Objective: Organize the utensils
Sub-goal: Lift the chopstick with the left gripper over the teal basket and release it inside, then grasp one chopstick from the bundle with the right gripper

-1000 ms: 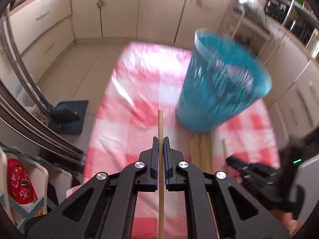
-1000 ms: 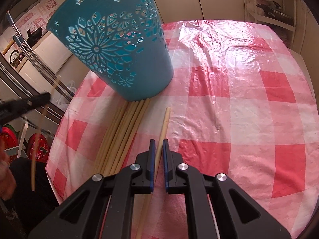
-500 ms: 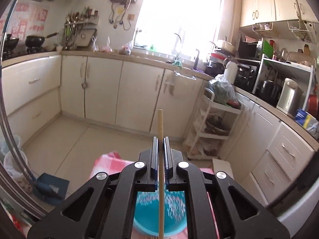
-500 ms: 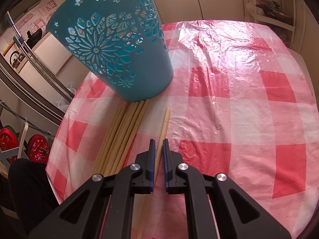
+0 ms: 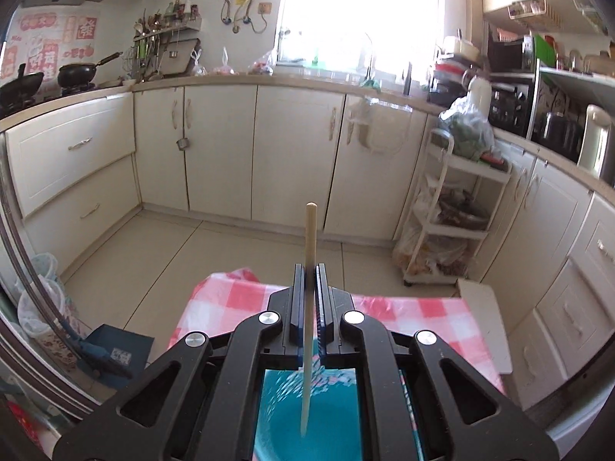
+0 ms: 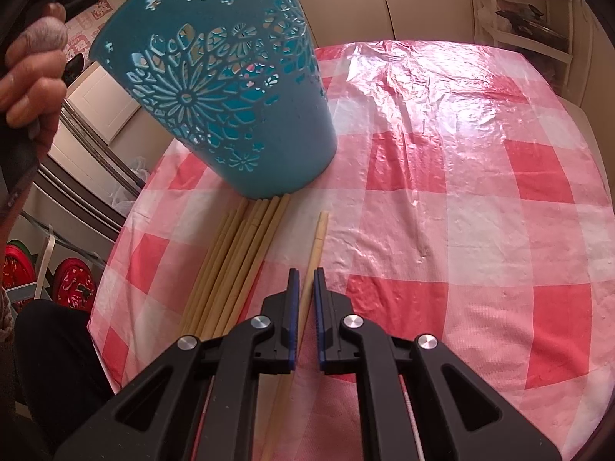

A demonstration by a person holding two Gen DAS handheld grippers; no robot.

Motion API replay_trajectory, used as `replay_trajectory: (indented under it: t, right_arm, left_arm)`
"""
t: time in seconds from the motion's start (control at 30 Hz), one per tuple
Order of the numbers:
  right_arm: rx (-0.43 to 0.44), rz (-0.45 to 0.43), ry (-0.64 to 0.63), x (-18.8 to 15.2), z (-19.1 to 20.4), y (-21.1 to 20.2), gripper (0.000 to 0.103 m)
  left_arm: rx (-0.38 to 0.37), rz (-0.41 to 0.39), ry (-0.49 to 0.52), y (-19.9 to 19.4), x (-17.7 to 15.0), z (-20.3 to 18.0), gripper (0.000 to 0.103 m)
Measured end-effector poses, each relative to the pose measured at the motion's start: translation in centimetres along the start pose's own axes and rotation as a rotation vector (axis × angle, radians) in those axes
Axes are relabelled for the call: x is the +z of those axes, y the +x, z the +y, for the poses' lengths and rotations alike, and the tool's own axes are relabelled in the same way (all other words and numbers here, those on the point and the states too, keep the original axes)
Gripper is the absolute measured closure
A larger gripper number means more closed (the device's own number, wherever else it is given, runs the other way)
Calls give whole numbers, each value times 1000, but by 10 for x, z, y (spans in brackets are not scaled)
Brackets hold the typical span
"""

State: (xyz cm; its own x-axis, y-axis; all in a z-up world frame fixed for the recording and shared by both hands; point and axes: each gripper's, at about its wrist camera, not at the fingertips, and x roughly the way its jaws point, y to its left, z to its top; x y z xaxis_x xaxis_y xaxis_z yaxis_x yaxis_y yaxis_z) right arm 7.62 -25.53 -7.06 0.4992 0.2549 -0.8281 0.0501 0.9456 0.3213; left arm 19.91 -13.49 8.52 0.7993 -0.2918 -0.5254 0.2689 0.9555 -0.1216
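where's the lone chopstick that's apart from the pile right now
In the right wrist view the lone chopstick lies on the checked tablecloth, just right of the chopstick bundle and below the teal basket, running between the right gripper's jaws.

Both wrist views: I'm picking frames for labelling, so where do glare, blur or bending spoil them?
Left wrist view: the window is blown out white, cabinets curve from the lens, and the teal basket below the chopstick smears. Right wrist view: sharp, but sheen whitens the tablecloth and edges bow.
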Motion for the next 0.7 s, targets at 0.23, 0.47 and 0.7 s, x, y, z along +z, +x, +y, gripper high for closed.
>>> replay_trajectory:
  t: [0.23, 0.47, 0.7]
  right_arm:
    - [11, 9, -2, 0, -1, 0, 92]
    - [-22, 17, -45, -5, 10, -3, 82]
    - [-130, 29, -76, 0, 17, 2, 97]
  left_arm:
    - [45, 66, 41, -14, -26, 23, 55]
    - [98, -17, 59, -68, -38, 67, 33]
    - [98, 65, -118, -60, -46, 126, 30]
